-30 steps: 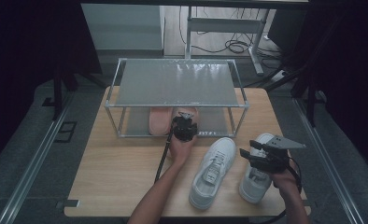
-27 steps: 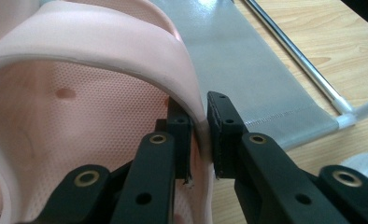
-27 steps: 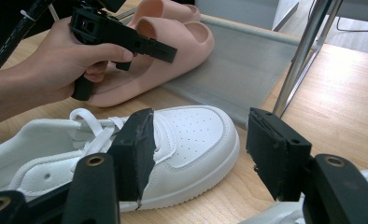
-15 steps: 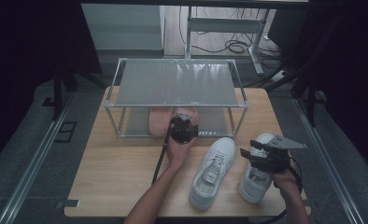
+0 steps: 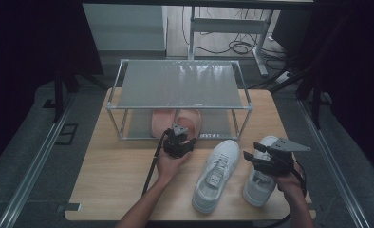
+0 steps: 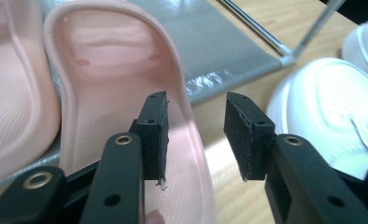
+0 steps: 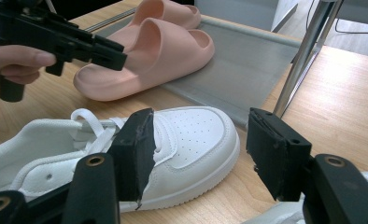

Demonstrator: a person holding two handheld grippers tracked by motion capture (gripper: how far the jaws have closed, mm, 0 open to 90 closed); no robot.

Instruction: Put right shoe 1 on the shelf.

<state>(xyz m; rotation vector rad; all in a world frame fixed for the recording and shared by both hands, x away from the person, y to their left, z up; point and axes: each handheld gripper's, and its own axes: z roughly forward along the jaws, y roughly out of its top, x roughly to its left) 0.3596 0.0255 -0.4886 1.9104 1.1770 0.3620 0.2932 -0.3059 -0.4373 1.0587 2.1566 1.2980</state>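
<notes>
Two pink slippers [image 5: 175, 121] lie on the lower shelf of a metal shoe rack [image 5: 180, 83], heels toward me. My left gripper [image 5: 179, 130] hovers just behind the right slipper's heel [image 6: 116, 70]. Its jaws have just been closing, but the pads [image 6: 156, 126] stand apart and press on nothing; the slipper's side wall runs below the gap. Two white sneakers sit on the table, one in the middle [image 5: 216, 173] and one under my right hand [image 5: 260, 185]. My right gripper [image 5: 250, 156] is open above them, and the middle sneaker's toe [image 7: 191, 130] shows between its jaws.
The rack's grey lower shelf [image 7: 247, 60] and a front leg [image 7: 303, 56] stand close beyond the sneakers. Bare wooden tabletop [image 5: 114, 180] lies to the left of my left forearm. Dark floor and cables lie past the table's far edge.
My left hand has drawn back from the rack's front toward the near side of the table. The right hand and both sneakers have stayed put.
</notes>
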